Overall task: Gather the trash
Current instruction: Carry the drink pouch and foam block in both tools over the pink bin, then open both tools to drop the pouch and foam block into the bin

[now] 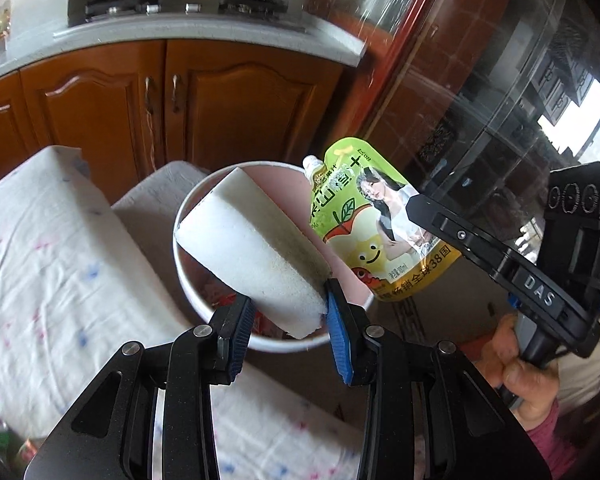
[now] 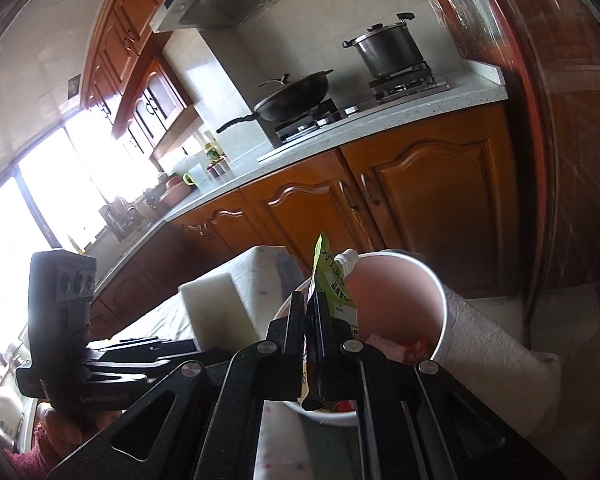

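My left gripper (image 1: 290, 320) is shut on a white foam block (image 1: 252, 248) and holds it tilted over the open white bin (image 1: 188, 288), which has a pink inside. The block also shows in the right wrist view (image 2: 216, 308). My right gripper (image 2: 310, 300) is shut on a green drink pouch (image 2: 332, 276) with a white spout, held edge-on over the bin's rim (image 2: 440, 304). In the left wrist view the pouch (image 1: 364, 216) hangs at the bin's right side, with the right gripper (image 1: 424, 212) clamping its edge. Red and pink wrappers lie inside the bin.
A table with a white spotted cloth (image 1: 52, 264) lies left of the bin. A white paper roll (image 2: 496, 344) leans by the bin. Wooden cabinets (image 1: 236, 108) and a counter with a wok (image 2: 292, 96) and a pot (image 2: 388, 52) stand behind. A glass door (image 1: 500, 100) is to the right.
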The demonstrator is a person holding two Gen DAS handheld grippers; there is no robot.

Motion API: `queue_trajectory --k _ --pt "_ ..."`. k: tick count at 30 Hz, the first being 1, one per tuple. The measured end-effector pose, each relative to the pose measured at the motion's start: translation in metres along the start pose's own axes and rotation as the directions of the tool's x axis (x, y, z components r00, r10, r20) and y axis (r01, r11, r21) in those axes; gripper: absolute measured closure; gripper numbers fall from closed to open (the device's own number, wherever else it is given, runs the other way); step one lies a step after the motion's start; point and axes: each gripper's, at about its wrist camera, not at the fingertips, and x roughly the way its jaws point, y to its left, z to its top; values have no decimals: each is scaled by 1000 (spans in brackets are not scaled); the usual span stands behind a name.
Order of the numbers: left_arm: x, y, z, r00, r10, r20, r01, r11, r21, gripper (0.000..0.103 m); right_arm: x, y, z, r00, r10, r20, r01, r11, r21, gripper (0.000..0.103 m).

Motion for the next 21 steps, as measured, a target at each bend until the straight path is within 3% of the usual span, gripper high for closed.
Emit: queue_trajectory --k 11,16,20,21 --pt "53 1 13 993 22 -113 -25 999 -24 69 29 -31 -2 997 -47 -60 49 998 35 99" --pt "61 2 11 989 13 -150 -18 999 -33 63 37 -36 -1 995 -54 -82 57 998 41 98" --pt "63 0 11 986 24 -165 -30 999 -33 60 41 -41 -1 995 -47 -88 53 997 64 91" --pt "62 0 10 986 23 -167 -30 999 -37 54 41 -43 -1 995 -47 -90 53 996 71 86"
